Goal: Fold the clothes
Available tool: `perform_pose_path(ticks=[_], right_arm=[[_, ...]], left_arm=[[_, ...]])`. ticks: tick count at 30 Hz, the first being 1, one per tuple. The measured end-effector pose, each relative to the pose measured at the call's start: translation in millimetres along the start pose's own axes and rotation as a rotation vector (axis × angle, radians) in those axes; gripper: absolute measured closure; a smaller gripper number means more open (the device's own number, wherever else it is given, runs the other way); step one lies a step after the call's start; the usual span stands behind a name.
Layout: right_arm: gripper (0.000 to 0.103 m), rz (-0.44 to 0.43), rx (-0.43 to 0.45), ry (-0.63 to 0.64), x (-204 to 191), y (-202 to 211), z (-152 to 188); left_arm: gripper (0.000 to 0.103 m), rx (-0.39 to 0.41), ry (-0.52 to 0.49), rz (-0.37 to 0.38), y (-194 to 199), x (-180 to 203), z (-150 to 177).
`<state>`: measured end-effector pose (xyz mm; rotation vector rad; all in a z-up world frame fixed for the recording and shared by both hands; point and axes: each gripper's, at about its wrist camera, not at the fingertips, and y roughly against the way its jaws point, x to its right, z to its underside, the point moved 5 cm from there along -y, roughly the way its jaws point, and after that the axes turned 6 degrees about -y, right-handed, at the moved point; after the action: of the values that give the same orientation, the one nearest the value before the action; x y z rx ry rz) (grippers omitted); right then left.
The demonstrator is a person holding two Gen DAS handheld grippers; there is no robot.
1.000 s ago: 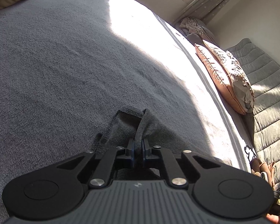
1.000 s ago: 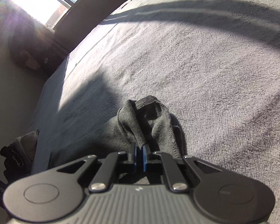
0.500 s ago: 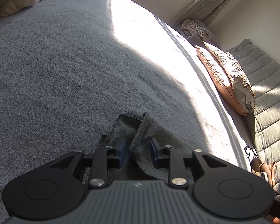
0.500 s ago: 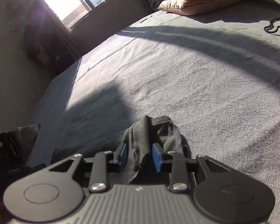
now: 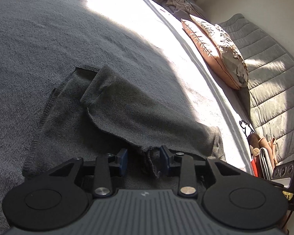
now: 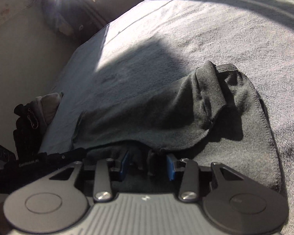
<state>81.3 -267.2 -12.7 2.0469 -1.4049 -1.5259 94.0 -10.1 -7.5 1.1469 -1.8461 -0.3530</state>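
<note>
The dark garment (image 5: 115, 105) lies on the grey bed cover (image 5: 29, 39), folded over once it seems, with both the left gripper (image 5: 144, 161) and the right gripper (image 6: 148, 166) spread, the right's jaws closing around loose cloth, so further folds remain.

Left gripper (image 5: 144, 161) hovers with jaws apart over a dark grey garment (image 5: 115, 113) lying folded on a grey fleece bedspread (image 5: 39, 39), a loose fabric edge between the pads; two pillows (image 5: 217, 49) lean nearby in sunlight.
</note>
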Motion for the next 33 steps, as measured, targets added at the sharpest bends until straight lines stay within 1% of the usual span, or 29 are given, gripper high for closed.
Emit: perform_pose_path(ticks=[1, 2, 4, 6, 9, 12, 14, 17, 18, 20, 21, 25, 29, 31, 33], right_arm=[[0.082, -0.005, 0.004, -0.001, -1.0, 1.1, 0.2], [0.097, -0.010, 0.007, -0.001, -2.0, 2.3, 0.3], [0.097, -0.022, 0.015, -0.004, -3.9, 4.7, 0.5], [0.098, -0.073, 0.023, -0.031, -5.0, 11.8, -3.1], [0.098, -0.165, 0.016, -0.088, -7.2, 26.9, -10.2], [0.098, -0.223, -0.004, -0.113, -9.2, 38.5, -11.7], [0.098, -0.204, -0.034, -0.099, -7.9, 37.5, -9.5], [0.098, -0.112, -0.093, -0.112, 7.3, 20.2, -1.5], [0.097, -0.104, -0.098, -0.119, 10.0, 17.4, -0.5], [0.096, -0.091, -0.108, -0.131, 15.1, 12.2, 1.2], [0.094, -0.101, -0.106, -0.127, 13.8, 14.0, 0.4], [0.094, -0.125, -0.100, -0.095, 8.6, 22.6, -0.5], [0.093, -0.088, -0.101, -0.098, 13.3, 22.6, -2.3], [0.088, -0.079, -0.091, -0.097, 15.3, 25.7, -5.7], [0.074, -0.095, -0.072, -0.070, 14.3, 36.3, -11.4]], left_arm=[[0.076, 0.001, 0.003, 0.009, -0.4, -0.2, -0.5], [0.091, 0.003, 0.007, 0.019, 0.3, -0.2, -1.0], [0.092, 0.013, 0.023, 0.042, 5.2, 1.0, -3.8], [0.092, 0.033, 0.035, 0.075, 13.2, 2.7, -8.1], [0.092, 0.051, 0.041, 0.104, 24.1, 5.1, -11.9], [0.092, 0.031, 0.026, 0.086, 24.4, 4.2, -10.0], [0.092, 0.008, 0.011, 0.058, 20.2, 2.6, -7.4], [0.092, -0.036, -0.016, -0.015, 7.9, -2.5, -2.7], [0.092, -0.044, -0.023, -0.028, 5.3, -4.0, -1.3], [0.092, -0.046, -0.023, -0.028, 5.3, -5.3, -0.9], [0.092, -0.044, -0.024, -0.027, 5.8, -5.3, -1.4], [0.092, -0.038, -0.028, -0.037, 8.4, -8.8, -4.1], [0.092, -0.030, -0.019, -0.048, 10.7, -12.0, -6.4], [0.092, -0.027, -0.019, -0.049, 12.5, -11.1, -7.1], [0.092, -0.022, -0.033, -0.046, 15.6, -5.7, -6.5]])
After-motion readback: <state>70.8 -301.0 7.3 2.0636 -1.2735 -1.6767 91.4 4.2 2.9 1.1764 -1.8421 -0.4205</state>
